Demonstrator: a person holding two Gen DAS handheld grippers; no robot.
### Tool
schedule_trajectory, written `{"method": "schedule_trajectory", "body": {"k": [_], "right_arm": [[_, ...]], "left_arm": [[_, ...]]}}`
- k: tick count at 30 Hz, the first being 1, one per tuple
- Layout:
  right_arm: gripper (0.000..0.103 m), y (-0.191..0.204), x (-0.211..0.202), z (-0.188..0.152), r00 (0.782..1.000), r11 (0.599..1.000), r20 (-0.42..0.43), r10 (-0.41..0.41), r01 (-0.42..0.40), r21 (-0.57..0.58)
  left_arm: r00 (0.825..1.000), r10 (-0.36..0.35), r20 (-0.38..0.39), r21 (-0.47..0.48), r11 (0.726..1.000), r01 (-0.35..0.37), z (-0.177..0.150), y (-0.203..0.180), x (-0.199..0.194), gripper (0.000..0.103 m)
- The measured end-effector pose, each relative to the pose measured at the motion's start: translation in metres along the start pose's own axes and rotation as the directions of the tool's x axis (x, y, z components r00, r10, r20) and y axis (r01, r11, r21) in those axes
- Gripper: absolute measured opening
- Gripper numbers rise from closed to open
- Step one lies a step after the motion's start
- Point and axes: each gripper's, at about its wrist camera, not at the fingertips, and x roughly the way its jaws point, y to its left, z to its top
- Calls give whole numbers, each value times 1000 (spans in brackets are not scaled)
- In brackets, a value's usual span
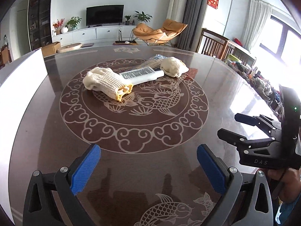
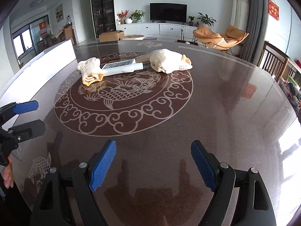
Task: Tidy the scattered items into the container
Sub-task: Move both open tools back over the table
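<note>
On the dark round table (image 1: 47, 124) (image 2: 225, 113) lie a cream knit glove with a yellow cuff (image 1: 106, 82) (image 2: 90, 71), a white labelled tube-like package (image 1: 142, 75) (image 2: 122, 67) with a clear bundle of sticks behind it (image 1: 154, 60), and a second balled cream glove (image 1: 174, 66) (image 2: 169, 61). A white container (image 1: 20, 86) (image 2: 43, 69) stands at the table's left edge. My left gripper (image 1: 148, 167) (image 2: 28, 115) is open and empty, short of the items. My right gripper (image 2: 153, 163) (image 1: 228, 125) is open and empty, to the right of the left one.
A wooden chair (image 1: 212, 43) (image 2: 276, 66) stands at the table's far right. Cluttered items line the right side by the window (image 1: 263, 82). The living room with a TV (image 1: 105, 15) and an orange lounge chair (image 1: 160, 32) lies beyond the table.
</note>
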Motion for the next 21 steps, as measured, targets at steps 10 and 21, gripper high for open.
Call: {"method": "schedule_trajectory", "body": {"k": [10,21], "right_arm": [[83,16,23,2,997,999,-61,41,-40,28],[83,22,26,2,997,1000,-72,17,-17,11]], "left_arm": [[999,-1,-37,-55,998,-1,-9,13,20,103],[999,-16,-48,-92,996,12,-9,19,24,103]]}}
